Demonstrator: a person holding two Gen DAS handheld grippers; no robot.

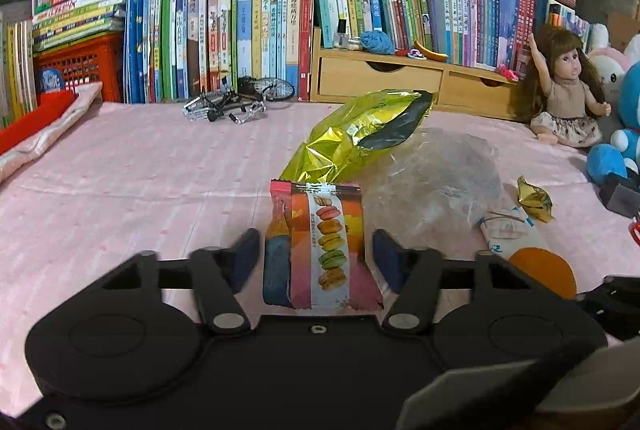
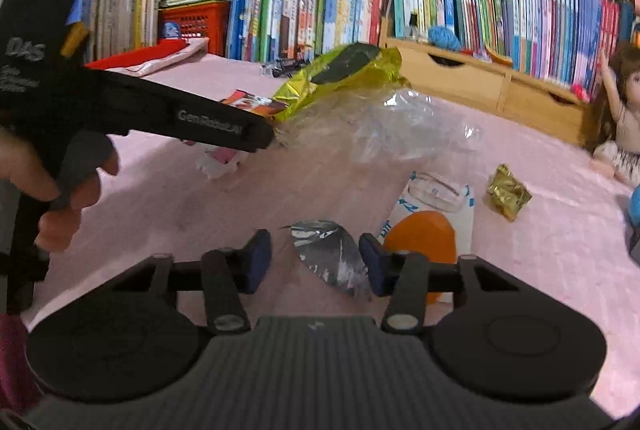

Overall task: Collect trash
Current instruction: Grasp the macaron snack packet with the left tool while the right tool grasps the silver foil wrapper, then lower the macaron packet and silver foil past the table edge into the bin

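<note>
Pink desk (image 1: 120,190) carries the trash. My left tongs (image 1: 316,254) stand half open around the macaron wrapper (image 1: 320,242), pads apart from it; my right tongs (image 2: 316,262) likewise straddle a foil scrap (image 2: 332,254), ready to pinch.

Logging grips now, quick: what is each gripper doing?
Left gripper: open around the macaron wrapper, not pinching.
Right gripper: open around the silver foil scrap.
</note>
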